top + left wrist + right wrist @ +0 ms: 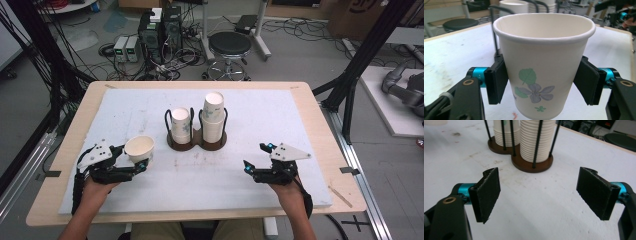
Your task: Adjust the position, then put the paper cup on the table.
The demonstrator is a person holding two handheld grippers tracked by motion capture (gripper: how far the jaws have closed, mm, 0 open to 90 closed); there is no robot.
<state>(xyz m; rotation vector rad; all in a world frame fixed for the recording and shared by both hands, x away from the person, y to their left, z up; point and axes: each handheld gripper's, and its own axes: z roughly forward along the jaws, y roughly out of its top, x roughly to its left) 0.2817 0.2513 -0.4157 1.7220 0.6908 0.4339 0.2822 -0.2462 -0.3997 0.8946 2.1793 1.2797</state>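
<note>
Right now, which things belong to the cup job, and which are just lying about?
In the job:
- paper cup, gripped by the left tongs
- cup holder with its two cup stacks
- right tongs, open, nothing between them

Lying about:
- stool beyond the table
- computer boxes and cables on the floor

I see a wooden table (310,107) under a white mat (260,125) (stained); a cup rack (196,141) stands mid-mat.
</note>
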